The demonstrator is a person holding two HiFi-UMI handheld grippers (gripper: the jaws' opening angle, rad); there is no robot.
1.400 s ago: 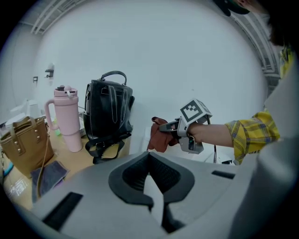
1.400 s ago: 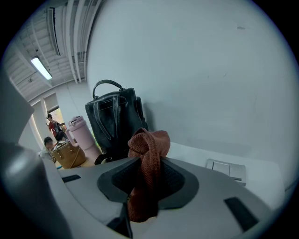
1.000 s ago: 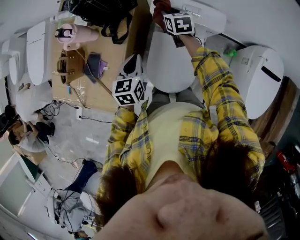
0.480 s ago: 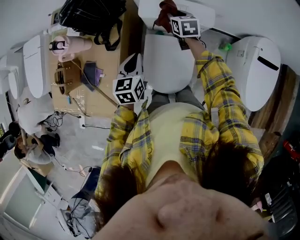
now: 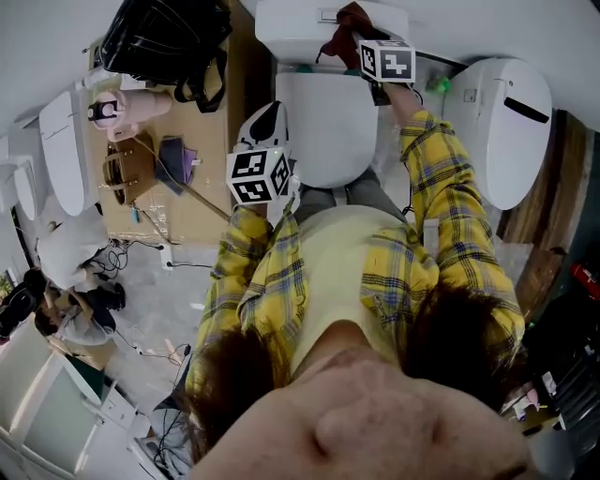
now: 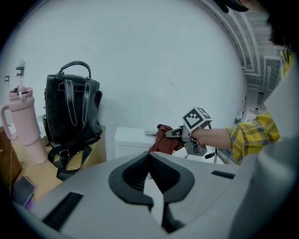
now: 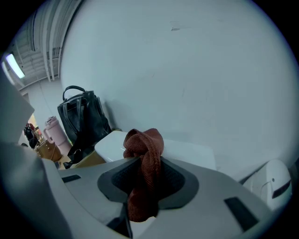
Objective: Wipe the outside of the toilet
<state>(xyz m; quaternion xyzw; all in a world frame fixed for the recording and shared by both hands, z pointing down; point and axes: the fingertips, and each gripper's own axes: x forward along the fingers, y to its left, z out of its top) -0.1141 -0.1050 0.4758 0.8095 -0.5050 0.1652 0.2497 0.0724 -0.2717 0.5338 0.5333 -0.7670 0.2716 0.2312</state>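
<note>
Right gripper (image 5: 354, 42) is clamping its jaws on the cloth (image 7: 145, 154) at the far tank (image 5: 291, 21). Left gripper (image 6: 150, 161) is hanging nearer, jaws together and empty.

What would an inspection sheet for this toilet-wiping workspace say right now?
Surface: white toilet tank with the closed lid in front of it.
Job's things: reddish-brown cloth, bunched, at the tank top.
Clutter: black bag and pink tumbler on a wooden platform.
Grippers: right tool shut on the cloth; left tool shut, empty, held short of the tank.
Cables: loose cords on the floor at left.
Surroundings: white wall; another toilet at right.
</note>
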